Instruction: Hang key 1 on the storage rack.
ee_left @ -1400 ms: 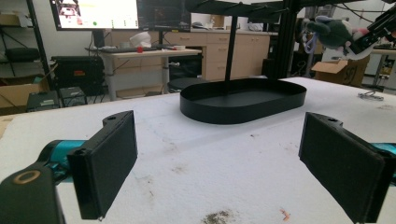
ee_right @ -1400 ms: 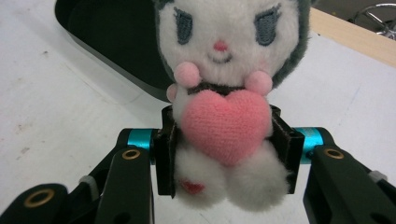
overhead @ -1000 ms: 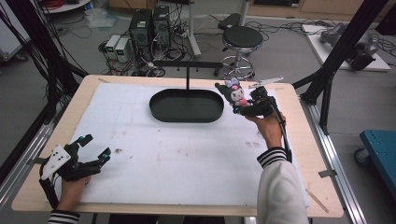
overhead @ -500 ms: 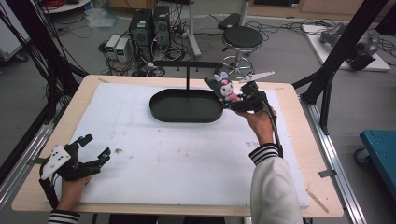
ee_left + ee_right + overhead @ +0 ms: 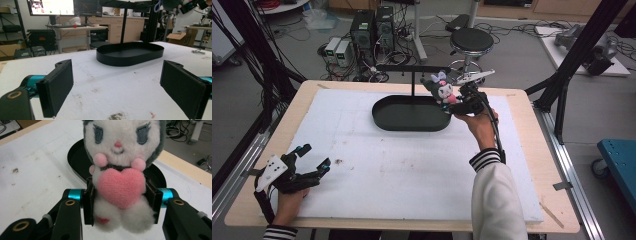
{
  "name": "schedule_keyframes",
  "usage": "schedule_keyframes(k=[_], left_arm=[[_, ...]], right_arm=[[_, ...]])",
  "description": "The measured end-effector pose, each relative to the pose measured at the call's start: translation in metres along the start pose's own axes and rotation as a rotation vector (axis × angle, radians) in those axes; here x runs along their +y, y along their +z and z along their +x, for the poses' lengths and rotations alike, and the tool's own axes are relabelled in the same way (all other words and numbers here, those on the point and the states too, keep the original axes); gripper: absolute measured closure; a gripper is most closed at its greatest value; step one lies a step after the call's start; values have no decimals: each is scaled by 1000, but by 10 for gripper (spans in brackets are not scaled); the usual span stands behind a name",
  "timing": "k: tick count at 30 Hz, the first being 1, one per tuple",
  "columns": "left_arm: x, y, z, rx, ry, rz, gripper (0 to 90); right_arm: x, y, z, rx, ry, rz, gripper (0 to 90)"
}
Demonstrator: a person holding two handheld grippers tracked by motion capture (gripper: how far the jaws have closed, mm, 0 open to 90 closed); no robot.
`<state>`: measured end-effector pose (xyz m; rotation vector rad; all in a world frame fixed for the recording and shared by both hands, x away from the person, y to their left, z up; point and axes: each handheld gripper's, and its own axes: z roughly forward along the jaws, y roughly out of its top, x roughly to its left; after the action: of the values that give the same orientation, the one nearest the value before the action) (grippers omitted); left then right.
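Plush toy (image 5: 120,172) is pinched at the waist by the right gripper (image 5: 120,202), jaws pressed in on both flanks, pink heart facing the gripper camera. In the high view the plush toy (image 5: 443,89) hangs above the right end of the black oval tray (image 5: 412,122), right gripper (image 5: 453,105) just behind it, not touching the tray.

Change over the last second: the toy has travelled from the board right of the tray, up and left to the tray's right rim. It now sits slightly higher and further in than half a second ago. I read that as the carry nearly done, with lowering and release into the tray left.

Left gripper (image 5: 312,162) rests at the near-left corner of the white foam board (image 5: 377,180), jaws spread wide with nothing between them, in the same spot as a second ago. From the left gripper view the tray (image 5: 130,53) lies well ahead, clear board between.

Edges and room:
- Tray wall is low; the toy's feet look clear of it.
- The black T-stand (image 5: 413,82) rises from the tray's far side, crossbar close to the toy's ears. That's the tight spot if the hand drifts toward the far edge.
- Tray floor is bare, plenty of landing area toward the left.
- The board's far edge is just beyond the tray, with a stool (image 5: 472,40) and cables on the floor past it.
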<state>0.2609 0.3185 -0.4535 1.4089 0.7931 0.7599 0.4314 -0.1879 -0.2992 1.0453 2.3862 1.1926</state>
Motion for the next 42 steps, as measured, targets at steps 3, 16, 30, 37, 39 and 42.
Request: schedule_keyframes(k=[3, 16, 30, 37, 39, 42], left_arm=[[0, 0, 0, 0, 2, 1, 119], [0, 0, 0, 0, -2, -2, 119], [0, 0, 0, -2, -5, -4, 119], [0, 0, 0, -1, -4, -3, 119], [0, 0, 0, -1, -5, -3, 119], [0, 0, 0, -2, -4, -3, 119]], right_arm=[[5, 4, 3, 0, -4, 3, 540], [25, 21, 11, -13, -1, 6, 540], [33, 32, 7, -61, 57, -10, 539], [33, 36, 4, -76, 76, -33, 539], [33, 37, 4, -78, 85, -37, 539], [36, 39, 5, -79, 80, -40, 539]])
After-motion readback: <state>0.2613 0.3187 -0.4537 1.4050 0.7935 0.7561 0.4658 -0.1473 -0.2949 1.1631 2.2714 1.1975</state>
